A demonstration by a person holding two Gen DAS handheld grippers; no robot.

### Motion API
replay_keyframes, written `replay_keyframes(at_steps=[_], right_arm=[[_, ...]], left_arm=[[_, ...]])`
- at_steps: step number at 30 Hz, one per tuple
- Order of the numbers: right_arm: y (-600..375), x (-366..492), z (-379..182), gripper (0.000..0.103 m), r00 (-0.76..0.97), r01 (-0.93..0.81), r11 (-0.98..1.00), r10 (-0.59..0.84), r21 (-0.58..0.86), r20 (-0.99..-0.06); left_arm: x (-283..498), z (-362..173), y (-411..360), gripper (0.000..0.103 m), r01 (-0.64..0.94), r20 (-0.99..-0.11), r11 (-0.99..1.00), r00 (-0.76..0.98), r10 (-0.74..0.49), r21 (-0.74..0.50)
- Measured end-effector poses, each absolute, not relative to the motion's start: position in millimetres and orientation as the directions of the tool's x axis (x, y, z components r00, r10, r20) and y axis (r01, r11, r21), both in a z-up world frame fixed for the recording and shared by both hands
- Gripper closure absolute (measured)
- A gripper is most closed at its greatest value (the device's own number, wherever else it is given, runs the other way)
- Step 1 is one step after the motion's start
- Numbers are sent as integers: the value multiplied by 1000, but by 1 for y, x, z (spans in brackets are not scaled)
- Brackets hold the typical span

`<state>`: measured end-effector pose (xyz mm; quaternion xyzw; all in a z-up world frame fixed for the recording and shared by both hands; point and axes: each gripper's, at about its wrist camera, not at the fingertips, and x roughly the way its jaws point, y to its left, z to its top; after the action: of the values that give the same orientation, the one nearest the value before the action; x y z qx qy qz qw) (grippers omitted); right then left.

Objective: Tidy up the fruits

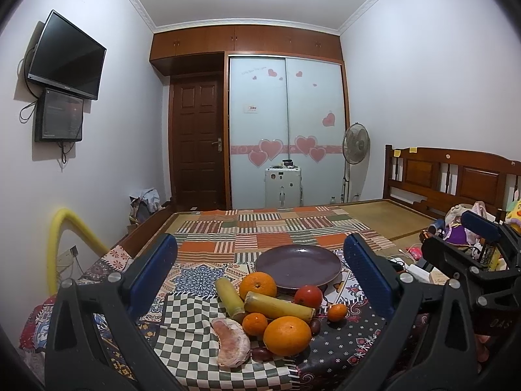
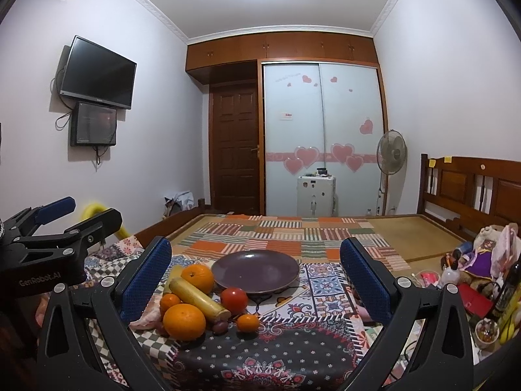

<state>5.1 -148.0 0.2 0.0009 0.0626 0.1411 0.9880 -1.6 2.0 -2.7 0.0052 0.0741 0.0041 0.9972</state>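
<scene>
Both grippers hang wide open and empty over the near edge of the patchwork cloth (image 2: 293, 352): the left gripper (image 1: 260, 277) and the right gripper (image 2: 255, 280). "GenRobot.AI" is printed on the left gripper's black body, seen from the right wrist. Fruit lies heaped near left: a large orange (image 1: 287, 335), pink pomelo segment (image 1: 232, 347), yellow sugarcane piece (image 1: 278, 306), red tomato (image 1: 308, 296) and small tangerine (image 1: 337, 312). Just beyond sits an empty purple plate (image 1: 298, 268).

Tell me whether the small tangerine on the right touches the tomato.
Apart. In the right wrist view, patterned cloth shows between the small tangerine and the tomato; the left wrist view shows the same gap.
</scene>
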Motion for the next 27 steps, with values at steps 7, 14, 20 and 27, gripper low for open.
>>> replay_keyframes(at_steps=[7,14,20,27], right_arm=[[-147,5,0,0,951,-281,960,281,21,-127],[-146,6,0,0,951,-281,960,281,20,-128],[-146,6,-2,0,951,-281,960,281,21,-132],[-143,17,-10,0,942,-292,956,290,13,-169]], left_arm=[[-2,-3,2,0,-7,-147,1000,989,9,10],[-2,-2,4,0,-10,-145,1000,989,11,10],[-1,-3,6,0,-11,-147,1000,989,12,11],[5,-12,6,0,-17,-171,1000,985,20,18]])
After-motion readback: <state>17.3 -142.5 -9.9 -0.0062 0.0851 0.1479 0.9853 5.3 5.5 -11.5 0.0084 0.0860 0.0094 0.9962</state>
